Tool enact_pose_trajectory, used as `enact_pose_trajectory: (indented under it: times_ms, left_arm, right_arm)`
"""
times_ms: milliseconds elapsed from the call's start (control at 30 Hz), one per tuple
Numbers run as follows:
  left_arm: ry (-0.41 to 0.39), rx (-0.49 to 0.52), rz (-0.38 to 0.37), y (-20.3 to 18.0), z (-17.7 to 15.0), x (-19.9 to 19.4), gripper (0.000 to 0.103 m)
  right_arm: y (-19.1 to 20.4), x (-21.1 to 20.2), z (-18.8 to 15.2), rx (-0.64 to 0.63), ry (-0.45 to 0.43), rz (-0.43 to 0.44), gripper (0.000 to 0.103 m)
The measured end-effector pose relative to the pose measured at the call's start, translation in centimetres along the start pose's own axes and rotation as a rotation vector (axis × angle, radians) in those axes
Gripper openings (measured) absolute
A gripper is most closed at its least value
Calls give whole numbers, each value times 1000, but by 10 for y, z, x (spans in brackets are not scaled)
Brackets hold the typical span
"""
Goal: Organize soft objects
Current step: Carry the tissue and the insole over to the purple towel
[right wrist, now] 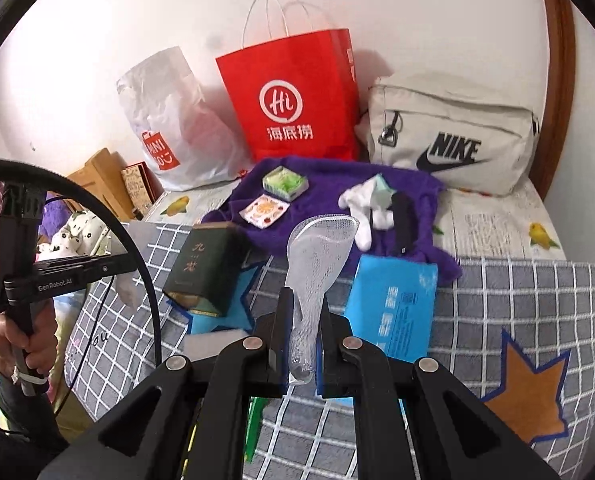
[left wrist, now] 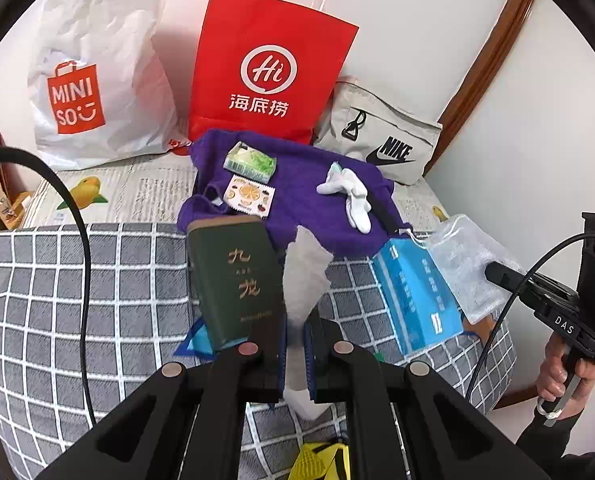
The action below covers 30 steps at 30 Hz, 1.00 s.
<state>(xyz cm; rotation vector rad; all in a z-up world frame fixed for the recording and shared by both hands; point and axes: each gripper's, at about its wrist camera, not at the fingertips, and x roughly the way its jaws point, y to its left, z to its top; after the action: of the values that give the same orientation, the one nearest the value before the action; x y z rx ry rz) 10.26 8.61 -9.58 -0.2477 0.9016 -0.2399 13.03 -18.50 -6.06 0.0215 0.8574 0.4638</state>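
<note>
A: What do your tongs hold?

B: Your left tongs (left wrist: 295, 336) are pressed together on a limp white sheet (left wrist: 305, 272). Your right tongs (right wrist: 303, 312) pinch a clear mesh sleeve (right wrist: 317, 248) by its narrow end.

A: Which way do the pieces lie?

B: Each runs lengthwise straight out from its tongs, toward the wall edge of the bed (left wrist: 77, 280). The purple cloth (left wrist: 297, 184) with the white socks (left wrist: 349, 196) lies dead ahead, beyond the green box (left wrist: 233, 280) and the blue box (right wrist: 393, 304).

A: Which hand is nearer?

B: Your left, I judge. Its sheet tip seems to reach the cloth's near hem. Carry forward; no turn looks needed.
</note>
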Motion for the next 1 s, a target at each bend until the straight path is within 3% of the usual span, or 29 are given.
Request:
enact_pose_trajectory:
  times_ms: [633, 1000]
  left_arm:
    - [-13, -30, 2, 25, 59, 29, 8]
    - [30, -10, 10, 29, 95, 76, 8]
  right_arm:
    - [-10, 48, 56, -35, 1, -2, 9]
    - [-30, 87, 94, -6, 24, -14, 9]
